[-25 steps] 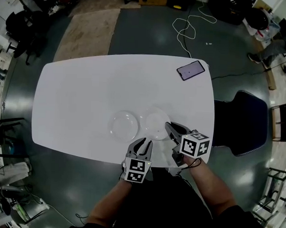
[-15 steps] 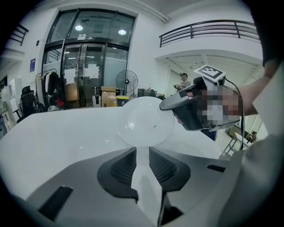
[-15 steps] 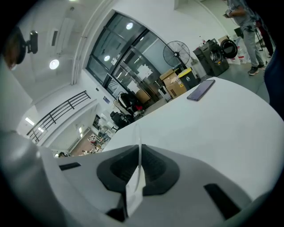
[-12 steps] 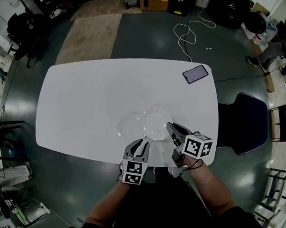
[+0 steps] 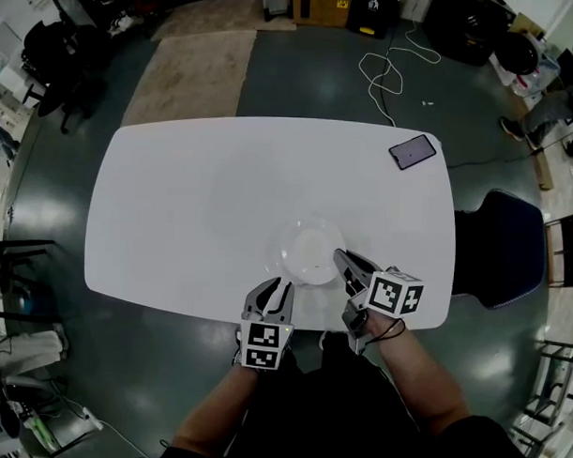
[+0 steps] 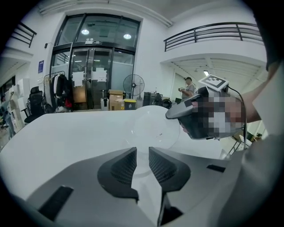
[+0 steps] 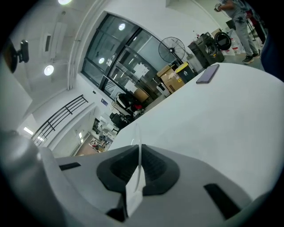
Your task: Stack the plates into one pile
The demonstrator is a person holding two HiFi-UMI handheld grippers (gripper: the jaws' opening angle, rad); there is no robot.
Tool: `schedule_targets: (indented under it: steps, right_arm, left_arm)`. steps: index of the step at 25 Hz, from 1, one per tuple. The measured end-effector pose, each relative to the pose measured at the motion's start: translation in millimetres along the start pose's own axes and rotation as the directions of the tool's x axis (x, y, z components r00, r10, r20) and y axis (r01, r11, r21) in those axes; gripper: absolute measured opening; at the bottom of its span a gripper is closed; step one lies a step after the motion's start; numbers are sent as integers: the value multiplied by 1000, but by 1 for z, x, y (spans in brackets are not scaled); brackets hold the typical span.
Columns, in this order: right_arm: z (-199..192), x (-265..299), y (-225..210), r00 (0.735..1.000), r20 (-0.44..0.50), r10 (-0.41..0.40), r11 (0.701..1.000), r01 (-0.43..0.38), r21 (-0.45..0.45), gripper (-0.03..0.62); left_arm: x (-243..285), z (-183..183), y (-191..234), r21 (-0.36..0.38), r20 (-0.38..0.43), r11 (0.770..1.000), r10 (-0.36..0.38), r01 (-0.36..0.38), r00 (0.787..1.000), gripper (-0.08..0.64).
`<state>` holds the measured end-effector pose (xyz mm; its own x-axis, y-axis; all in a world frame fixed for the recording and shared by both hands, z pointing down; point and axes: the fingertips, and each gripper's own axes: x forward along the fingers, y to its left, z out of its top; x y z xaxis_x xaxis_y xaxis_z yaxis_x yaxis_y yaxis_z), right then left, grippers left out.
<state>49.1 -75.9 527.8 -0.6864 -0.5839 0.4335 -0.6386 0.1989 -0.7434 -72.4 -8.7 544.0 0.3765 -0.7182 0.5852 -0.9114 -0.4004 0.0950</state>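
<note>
My right gripper (image 5: pixel 341 259) is shut on the right rim of a clear plate (image 5: pixel 310 247). It holds that plate slightly tilted over a second clear plate (image 5: pixel 282 258) on the white table (image 5: pixel 194 201), and the two overlap almost fully. In the right gripper view the plate's thin edge (image 7: pixel 139 139) stands between the pads. In the left gripper view the held plate (image 6: pixel 153 128) hangs ahead, with the right gripper (image 6: pixel 177 113) on its rim. My left gripper (image 5: pixel 276 287) is at the table's front edge just short of the plates, its jaws a narrow gap apart with nothing gripped.
A dark phone (image 5: pixel 413 151) lies at the table's far right corner. A dark chair (image 5: pixel 506 245) stands off the table's right end. A white cable (image 5: pixel 390 72) lies looped on the floor beyond the table.
The two plates lay side by side. My right gripper has carried its plate left until it covers the other one. The left gripper has drawn left and back toward the front edge.
</note>
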Motion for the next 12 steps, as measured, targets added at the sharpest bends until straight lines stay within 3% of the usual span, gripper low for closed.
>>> schedule_targets:
  steps: [12]
  right_arm:
    - [-34,27,7,997,26,-74,987,70,146,28]
  left_arm:
    - [-27,-9,45,-5,12,1000,-10,10,1000,97]
